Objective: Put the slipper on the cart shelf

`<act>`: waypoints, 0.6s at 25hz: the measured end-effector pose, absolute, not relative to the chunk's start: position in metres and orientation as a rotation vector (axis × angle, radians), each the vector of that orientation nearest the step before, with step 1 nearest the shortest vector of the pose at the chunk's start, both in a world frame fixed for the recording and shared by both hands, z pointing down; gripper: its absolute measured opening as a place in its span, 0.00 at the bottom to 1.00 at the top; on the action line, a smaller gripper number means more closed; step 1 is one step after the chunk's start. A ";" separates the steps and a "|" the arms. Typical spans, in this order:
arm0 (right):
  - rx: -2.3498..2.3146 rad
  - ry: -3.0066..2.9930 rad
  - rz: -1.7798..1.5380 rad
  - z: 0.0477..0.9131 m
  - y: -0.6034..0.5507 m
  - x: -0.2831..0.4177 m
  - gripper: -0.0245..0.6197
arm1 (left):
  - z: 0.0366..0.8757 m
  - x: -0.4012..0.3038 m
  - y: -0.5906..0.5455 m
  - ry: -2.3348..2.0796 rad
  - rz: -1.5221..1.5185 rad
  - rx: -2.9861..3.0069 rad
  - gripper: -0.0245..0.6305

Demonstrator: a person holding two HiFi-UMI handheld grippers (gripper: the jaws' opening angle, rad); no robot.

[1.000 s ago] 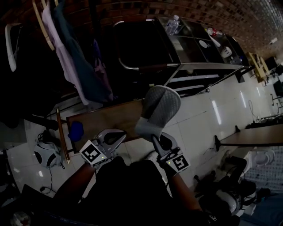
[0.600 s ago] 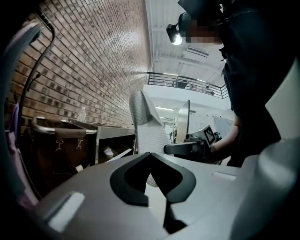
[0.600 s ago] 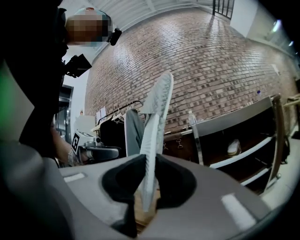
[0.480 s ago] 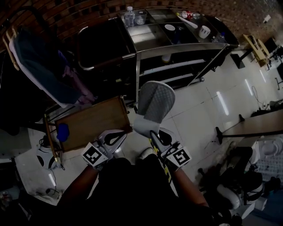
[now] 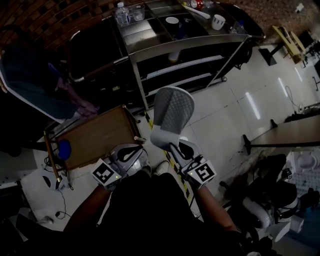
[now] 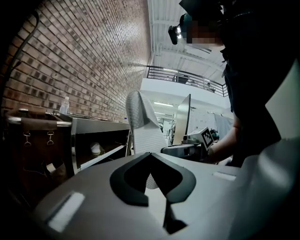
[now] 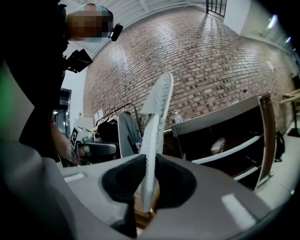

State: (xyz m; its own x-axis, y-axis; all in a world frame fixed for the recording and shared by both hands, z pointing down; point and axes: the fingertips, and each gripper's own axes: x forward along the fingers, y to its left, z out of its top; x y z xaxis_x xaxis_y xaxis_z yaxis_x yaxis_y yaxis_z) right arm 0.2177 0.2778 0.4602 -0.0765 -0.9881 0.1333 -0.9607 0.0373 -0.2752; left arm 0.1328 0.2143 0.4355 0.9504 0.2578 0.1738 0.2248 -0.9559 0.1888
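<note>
Holding slipper point(image 5: 172, 112) upright by its heel in right claw point(image 5: 171, 146) | long axis points 12 o'clock at cart shelf point(image 5: 200, 61) | left claw point(image 5: 131, 153) closed, empty, at slipper's 8 o'clock | right nearer shelf

No word or number can be read. One black-and-white square marker point(image 5: 104, 174) stands on the left hand-held gripper point(image 5: 134, 149) at 8 o'clock, another marker point(image 5: 202, 172) on the right hand-held gripper point(image 5: 172, 146) near 4. The bottle point(image 5: 121, 12) at 11 o'clock has a label too small to read.
</note>
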 end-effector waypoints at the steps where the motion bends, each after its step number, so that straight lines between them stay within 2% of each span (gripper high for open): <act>1: -2.074 2.197 -0.447 0.462 0.276 0.221 0.14 | 0.438 0.137 0.213 0.373 0.292 2.936 0.04; 15: -2.134 2.300 -0.515 0.472 0.215 0.251 0.14 | 0.453 0.179 0.152 0.457 0.207 2.914 0.04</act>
State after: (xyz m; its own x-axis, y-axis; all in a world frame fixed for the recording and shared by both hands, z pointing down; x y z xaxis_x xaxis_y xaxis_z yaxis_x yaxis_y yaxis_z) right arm 0.2514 0.2146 0.4721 -0.0988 -0.9646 0.2447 -0.9767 0.0470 -0.2093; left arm 0.1787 0.1517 0.4535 0.9428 0.3152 0.1085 0.2894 -0.9355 0.2028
